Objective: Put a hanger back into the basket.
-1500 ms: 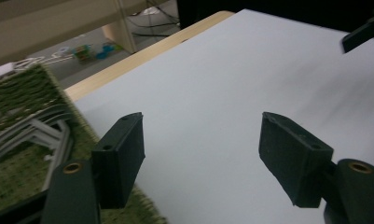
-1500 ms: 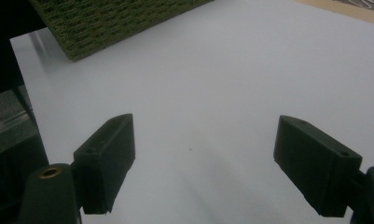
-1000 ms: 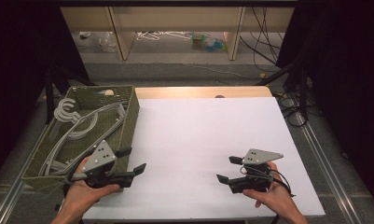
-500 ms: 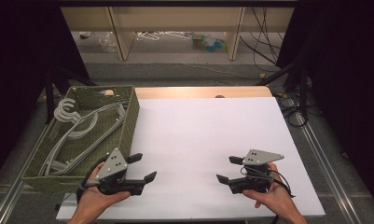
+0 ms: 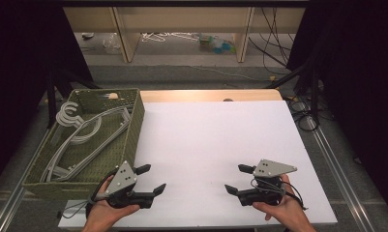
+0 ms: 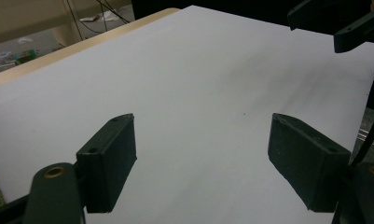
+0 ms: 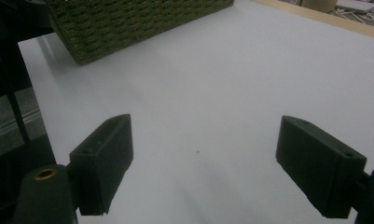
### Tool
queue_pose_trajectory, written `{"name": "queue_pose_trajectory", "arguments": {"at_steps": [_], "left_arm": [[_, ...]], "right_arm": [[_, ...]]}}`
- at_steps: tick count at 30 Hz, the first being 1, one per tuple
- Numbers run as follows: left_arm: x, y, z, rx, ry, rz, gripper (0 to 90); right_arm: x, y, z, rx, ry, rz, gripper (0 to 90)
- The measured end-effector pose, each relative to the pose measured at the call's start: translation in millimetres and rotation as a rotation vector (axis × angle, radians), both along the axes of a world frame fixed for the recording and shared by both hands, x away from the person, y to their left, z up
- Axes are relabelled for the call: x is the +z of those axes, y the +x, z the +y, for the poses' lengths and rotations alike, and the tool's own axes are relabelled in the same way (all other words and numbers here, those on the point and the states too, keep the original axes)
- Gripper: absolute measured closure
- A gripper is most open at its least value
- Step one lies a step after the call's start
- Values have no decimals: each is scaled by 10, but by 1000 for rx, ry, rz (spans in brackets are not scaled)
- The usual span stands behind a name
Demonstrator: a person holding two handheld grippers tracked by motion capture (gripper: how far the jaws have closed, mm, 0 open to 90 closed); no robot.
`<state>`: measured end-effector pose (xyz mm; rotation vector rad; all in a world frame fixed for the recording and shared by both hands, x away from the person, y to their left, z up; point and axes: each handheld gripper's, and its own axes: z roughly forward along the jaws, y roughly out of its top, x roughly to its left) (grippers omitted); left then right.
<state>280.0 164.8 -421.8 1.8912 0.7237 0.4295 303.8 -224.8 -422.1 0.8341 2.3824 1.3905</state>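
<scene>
My left gripper (image 5: pixel 154 179) hovers low over the white table top (image 5: pixel 211 135), just off the front right corner of the woven green basket (image 5: pixel 133 126). Its jaws have just been opening, and they stand wide apart with nothing between them (image 6: pixel 203 158). Held at the front right of the table, my right gripper (image 5: pixel 233 178) points left toward the other one. It is open and empty too (image 7: pixel 203 163). White plastic hangers (image 5: pixel 80 135) lie piled in the basket.
The basket's woven wall (image 7: pixel 128 23) shows across the table in the right gripper view. The right gripper's jaws (image 6: pixel 343 23) show at the top right of the left gripper view. A wooden strip (image 5: pixel 211 95) edges the table's far side, with shelving and cables beyond.
The left hand has come away from the basket's front edge, moving right and down toward the table. Its jaws look slightly wider. The right gripper has not moved.
</scene>
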Motion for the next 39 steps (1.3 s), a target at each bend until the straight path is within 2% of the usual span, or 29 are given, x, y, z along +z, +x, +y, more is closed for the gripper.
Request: {"name": "queue_pose_trajectory", "arguments": {"at_steps": [3,5,7,10,11,12,13,16,28,30,39], "left_arm": [[-43,-24,-8,9,-14,6,231],[-57,-37,-14,4,-9,6,226],[-57,-43,-14,-7,6,-11,223],[-58,-58,-21,-8,-8,-8,218],[-59,-59,-19,-7,-3,-15,218],[-61,-63,-21,-5,-6,-10,218],[-64,-64,-20,-5,-6,-8,218],[-70,-67,-19,-7,-4,-5,218],[-69,-71,-21,-11,-12,-3,219],[-68,-74,-24,-10,-9,-1,218],[-70,-75,-26,-10,-11,-1,219]], "right_arm": [[-11,-49,-2,4,0,2,184],[-34,-77,4,14,9,-4,178],[-41,-116,1,13,-4,-2,175],[-69,-172,4,34,-18,11,168],[-76,-181,6,28,-16,0,169],[-77,-198,6,37,-13,18,168],[-87,-202,8,35,-9,1,168],[-86,-232,3,33,-15,8,168],[-79,-230,-5,15,-2,0,169],[-83,-221,-6,17,-5,-18,169],[-83,-220,-9,10,-5,-15,169]]}}
